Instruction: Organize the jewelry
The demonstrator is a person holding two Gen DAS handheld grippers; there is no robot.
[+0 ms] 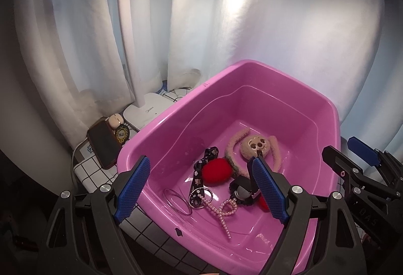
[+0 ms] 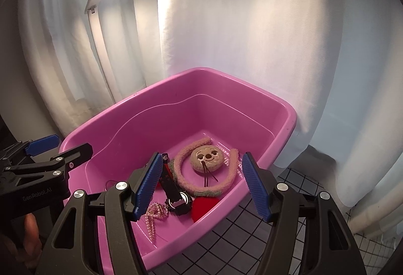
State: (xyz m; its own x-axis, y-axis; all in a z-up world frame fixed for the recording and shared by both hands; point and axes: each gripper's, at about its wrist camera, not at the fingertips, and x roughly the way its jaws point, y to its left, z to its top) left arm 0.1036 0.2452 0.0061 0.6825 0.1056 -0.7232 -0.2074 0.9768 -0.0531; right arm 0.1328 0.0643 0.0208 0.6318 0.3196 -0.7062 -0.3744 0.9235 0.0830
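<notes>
A pink plastic tub (image 1: 289,88) (image 2: 226,88) holds the jewelry. Inside lie a fuzzy headband with a plush face (image 1: 254,145) (image 2: 207,158), a red fuzzy piece (image 1: 216,170) (image 2: 204,207), a black patterned strap with a ring (image 1: 199,174), a black watch (image 1: 241,193) (image 2: 176,192), a pearl strand (image 1: 224,212) (image 2: 153,217) and a clear bangle (image 1: 177,200). My left gripper (image 1: 199,189) is open and empty over the tub's near left rim. My right gripper (image 2: 204,184) is open and empty over the tub's near right side.
A white desk lamp (image 1: 143,109) stands left of the tub by a white curtain (image 1: 75,48). A black phone (image 1: 103,148), a round badge (image 1: 122,135) and a small cream item (image 1: 115,121) lie beside it. The table has a white grid-pattern cloth (image 2: 252,244).
</notes>
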